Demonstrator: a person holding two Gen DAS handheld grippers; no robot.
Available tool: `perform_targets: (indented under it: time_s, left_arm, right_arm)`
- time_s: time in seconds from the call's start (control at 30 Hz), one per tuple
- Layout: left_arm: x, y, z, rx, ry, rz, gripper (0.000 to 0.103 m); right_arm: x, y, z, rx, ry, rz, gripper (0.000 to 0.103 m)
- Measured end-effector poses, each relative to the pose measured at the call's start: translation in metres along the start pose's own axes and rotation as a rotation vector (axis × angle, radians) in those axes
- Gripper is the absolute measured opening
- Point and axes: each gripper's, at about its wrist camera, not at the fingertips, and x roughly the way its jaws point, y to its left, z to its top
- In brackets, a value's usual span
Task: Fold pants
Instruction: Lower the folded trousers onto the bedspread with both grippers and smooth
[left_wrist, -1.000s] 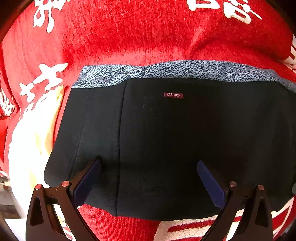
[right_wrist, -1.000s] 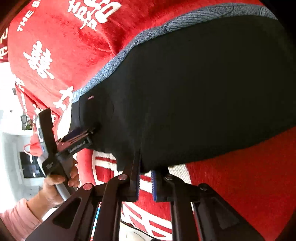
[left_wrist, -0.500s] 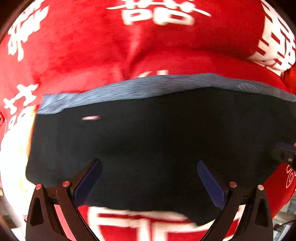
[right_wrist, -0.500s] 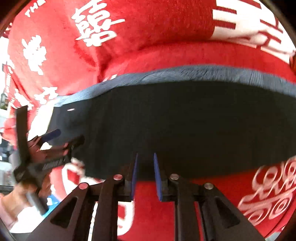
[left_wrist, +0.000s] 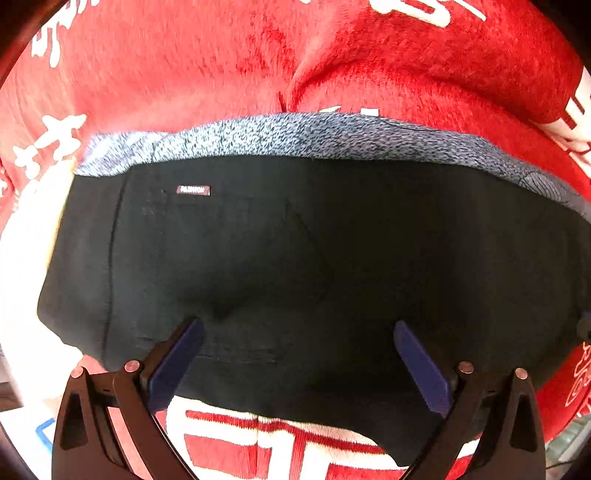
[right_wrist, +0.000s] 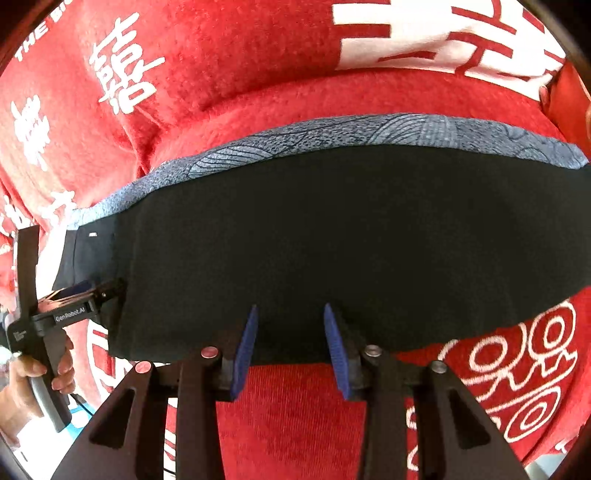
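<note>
Black fabric pants (left_wrist: 314, 266) with a grey patterned waistband (left_wrist: 295, 136) lie folded in a long flat band across a red plush blanket (left_wrist: 184, 66) printed with white characters. A small dark-red label (left_wrist: 193, 190) sits just under the waistband near the band's left end. The left gripper (left_wrist: 297, 330) hovers at the near edge of the pants with its 2 blue-padded fingers (left_wrist: 173, 362) spread wide, released and holding nothing; the cloth lies between and beneath them. The right gripper (right_wrist: 291, 332) is at the same near edge further along, its blue pads (right_wrist: 245, 347) parted with a clear gap, gripping nothing. From the right wrist view, the left gripper (right_wrist: 88, 295) shows at the band's left end, with the person's hand (right_wrist: 37, 384) wrapped around its handle.
</note>
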Motion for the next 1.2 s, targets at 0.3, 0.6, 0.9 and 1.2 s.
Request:
perform_targets:
  time_s: [0.3,0.6,0.9,1.2]
  left_arm:
    - [-0.048,-0.087,0.003,0.138,-0.091,-0.039,0.103]
    - [-0.059,-0.211,-0.001,0.249,-0.095,-0.098,0.103]
    - [-0.064,-0.267,0.013,0.281,-0.144,-0.055,0.103]
    - [-0.021,-0.265,0.018,0.116,-0.109,-0.053,0.103]
  right_arm:
    - [-0.038,-0.051,-0.021,0.134,-0.034,0.004,0.051]
    - [-0.068,-0.153,-0.047,0.402,-0.102,0.08,0.051]
    - [-0.09,-0.201,-0.042,0.44,-0.186,0.092,0.051]
    - [-0.06,-0.223,0.07,0.301,-0.218,-0.001,0.051]
